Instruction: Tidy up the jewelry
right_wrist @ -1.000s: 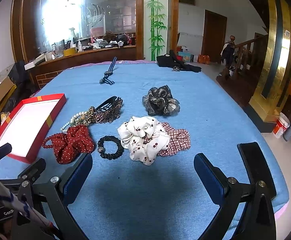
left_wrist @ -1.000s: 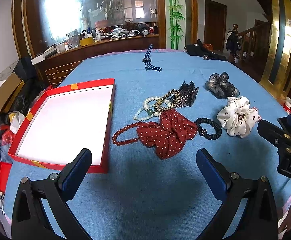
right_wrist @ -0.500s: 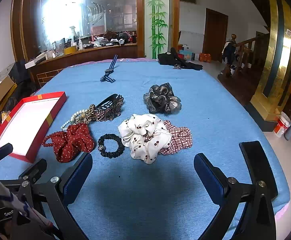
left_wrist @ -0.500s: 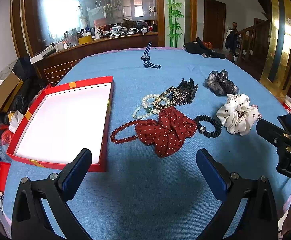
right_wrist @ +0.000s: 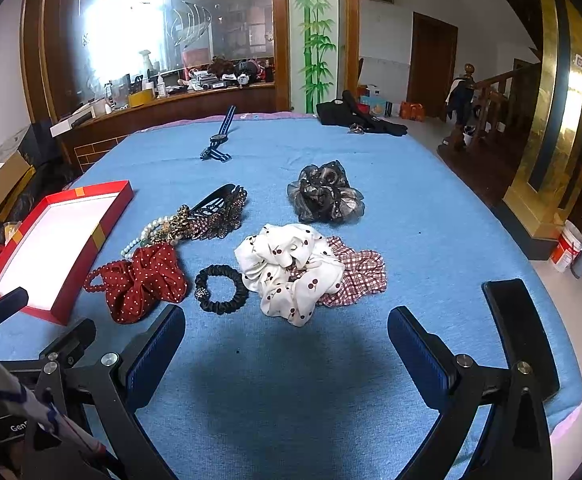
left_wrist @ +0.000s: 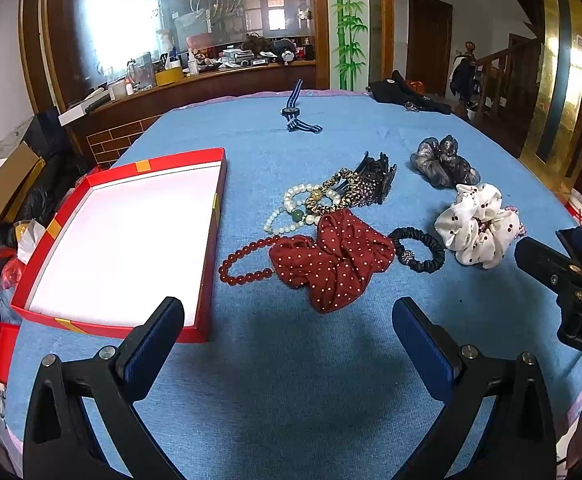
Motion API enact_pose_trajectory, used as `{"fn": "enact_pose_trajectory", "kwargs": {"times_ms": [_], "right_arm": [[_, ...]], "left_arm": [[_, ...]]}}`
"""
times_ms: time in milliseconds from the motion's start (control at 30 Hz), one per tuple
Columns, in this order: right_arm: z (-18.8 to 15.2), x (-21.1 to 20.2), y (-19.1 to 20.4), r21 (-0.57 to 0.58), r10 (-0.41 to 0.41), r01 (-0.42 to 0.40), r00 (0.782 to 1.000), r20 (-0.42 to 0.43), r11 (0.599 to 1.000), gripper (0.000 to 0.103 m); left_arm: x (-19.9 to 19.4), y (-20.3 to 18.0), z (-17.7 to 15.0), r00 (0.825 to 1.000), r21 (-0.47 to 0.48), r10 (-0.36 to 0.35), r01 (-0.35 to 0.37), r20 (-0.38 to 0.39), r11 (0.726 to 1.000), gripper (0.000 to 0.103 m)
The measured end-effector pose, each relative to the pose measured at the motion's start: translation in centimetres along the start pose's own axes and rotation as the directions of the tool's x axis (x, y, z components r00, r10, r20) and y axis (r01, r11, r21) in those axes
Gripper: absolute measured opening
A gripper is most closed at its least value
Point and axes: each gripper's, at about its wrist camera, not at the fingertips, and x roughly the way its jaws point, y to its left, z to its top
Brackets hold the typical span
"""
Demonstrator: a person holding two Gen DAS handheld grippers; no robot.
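A red box (left_wrist: 211,236) with a white inside lies open at the left of the blue table (left_wrist: 291,380). To its right sit a red polka-dot scrunchie (left_wrist: 335,260), a red bead bracelet (left_wrist: 243,264), a pearl bracelet (left_wrist: 287,210), a black hair tie (left_wrist: 421,250), a white cherry scrunchie (right_wrist: 291,268) over a plaid one (right_wrist: 357,276), a grey scrunchie (right_wrist: 325,196) and a dark hair clip (right_wrist: 219,210). My left gripper (left_wrist: 287,340) hovers open, short of the red scrunchie. My right gripper (right_wrist: 287,348) is open, short of the white scrunchie. Both hold nothing.
A striped watch (right_wrist: 217,138) lies far back on the table, and a black cloth (right_wrist: 355,118) rests at the far right corner. The table's right edge drops to the floor, where a bucket (right_wrist: 567,246) stands. Cardboard boxes and clutter lie left of the table.
Both grippers have drawn back and risen slightly, so the items appear a little farther away. Nothing on the table has moved.
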Motion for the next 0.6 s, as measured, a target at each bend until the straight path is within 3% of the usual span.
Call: {"fn": "enact_pose_trajectory", "kwargs": {"times_ms": [233,367,500,600], "right_arm": [[0.6,0.1,-1.2,0.008,0.028,-0.028,1.0,-0.007,1.0,0.102],[1.4,-0.1,-3.4,0.044,0.047,-0.047,0.999,-0.005,0.998,0.102],[1.9,0.5,-5.8,0.106,0.076,-0.072,0.996,-0.036,0.992,0.102],[2.2,0.6,-7.1,0.142,0.097,-0.09,0.994,-0.042,0.986,0.102]], "left_arm": [[0.4,2.0,0.6,0.998,-0.039,-0.049,0.048,-0.032,0.998,0.103],[0.6,4.4,1.1,0.999,-0.063,-0.016,0.014,-0.041,0.998,0.103],[1.3,6.2,1.6,0.993,-0.107,-0.09,0.082,-0.079,0.991,0.103],[2.1,6.5,2.3,0.984,-0.115,-0.141,0.128,-0.109,0.985,0.093]]}}
